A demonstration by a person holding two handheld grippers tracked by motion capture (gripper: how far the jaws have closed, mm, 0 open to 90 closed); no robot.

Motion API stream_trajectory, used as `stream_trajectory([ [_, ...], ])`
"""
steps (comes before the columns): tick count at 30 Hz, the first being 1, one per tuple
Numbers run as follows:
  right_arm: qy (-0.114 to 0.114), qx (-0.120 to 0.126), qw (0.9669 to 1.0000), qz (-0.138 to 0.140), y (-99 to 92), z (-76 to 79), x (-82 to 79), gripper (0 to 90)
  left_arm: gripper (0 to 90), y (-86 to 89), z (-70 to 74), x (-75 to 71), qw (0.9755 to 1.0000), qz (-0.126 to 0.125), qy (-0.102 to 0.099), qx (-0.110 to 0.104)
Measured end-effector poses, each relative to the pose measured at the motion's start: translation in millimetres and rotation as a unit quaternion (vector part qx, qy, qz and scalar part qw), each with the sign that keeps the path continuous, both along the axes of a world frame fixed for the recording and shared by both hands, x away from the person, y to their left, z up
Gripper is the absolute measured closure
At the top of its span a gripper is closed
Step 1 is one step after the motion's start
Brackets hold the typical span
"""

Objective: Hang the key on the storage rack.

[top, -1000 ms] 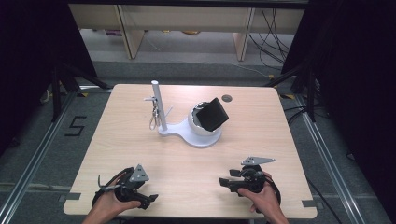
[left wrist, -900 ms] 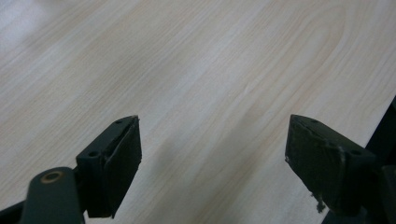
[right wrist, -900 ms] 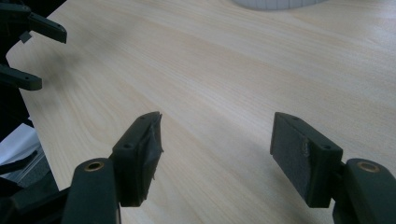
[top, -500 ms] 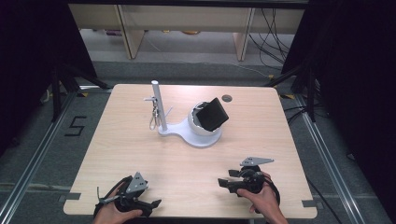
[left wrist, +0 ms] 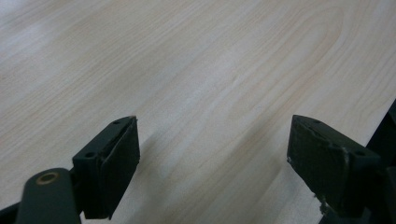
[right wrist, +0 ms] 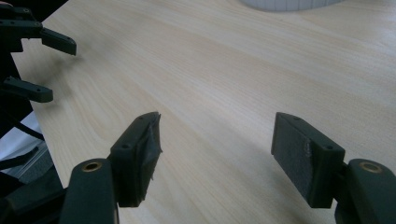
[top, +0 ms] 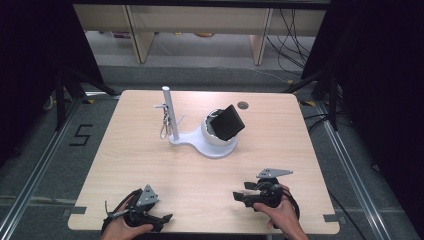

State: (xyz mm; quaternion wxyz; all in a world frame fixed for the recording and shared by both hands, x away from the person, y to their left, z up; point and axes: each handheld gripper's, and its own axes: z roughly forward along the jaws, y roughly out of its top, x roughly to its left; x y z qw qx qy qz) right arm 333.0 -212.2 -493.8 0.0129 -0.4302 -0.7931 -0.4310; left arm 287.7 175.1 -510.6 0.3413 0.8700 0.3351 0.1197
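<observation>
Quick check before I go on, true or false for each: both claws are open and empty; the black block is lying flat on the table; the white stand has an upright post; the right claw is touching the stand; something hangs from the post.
1. The left claw and right claw are open and empty. True.
2. The black block lies flat on the table. False: it sits tilted on the white stand, in its round cup.
3. The stand has an upright post. True.
4. The right claw touches the stand. False: it is apart, near the table's front edge.
5. A metal clip hangs from the post. True.
</observation>
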Motion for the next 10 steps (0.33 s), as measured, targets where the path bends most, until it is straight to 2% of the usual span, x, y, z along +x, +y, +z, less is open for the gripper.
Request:
stream_trajectory([
  [1,0.0,0.0,1.0,0.0,0.0,0.0,0.0,33.5,16.8,0.0,0.0,0.0,1.0,0.0,0.0,0.0],
  [3,-0.015,-0.008,0.9999,0.003,-1.1,-1.6,2.4,33.4,16.8,-0.4,-0.2,-0.2,1.0,0.001,0.004,0.0],
  [5,-0.015,-0.007,0.9999,0.003,-1.1,-1.5,2.4,33.4,16.8,0.3,0.8,-0.2,1.0,-0.003,0.0,0.001],
  [7,-0.011,-0.005,0.9999,0.004,-0.9,-0.9,1.9,33.4,16.8,2.6,1.4,1.5,0.9998,-0.008,-0.005,0.016],
  [8,0.0,-0.001,1.0,-0.001,0.9,0.2,-0.1,33.3,16.8,2.5,0.9,0.7,0.9999,-0.002,-0.004,0.013],
  [10,-0.007,-0.003,1.0,0.004,1.1,-0.2,0.4,33.2,16.8,3.6,0.8,1.8,0.9999,-0.005,-0.005,0.012],
])
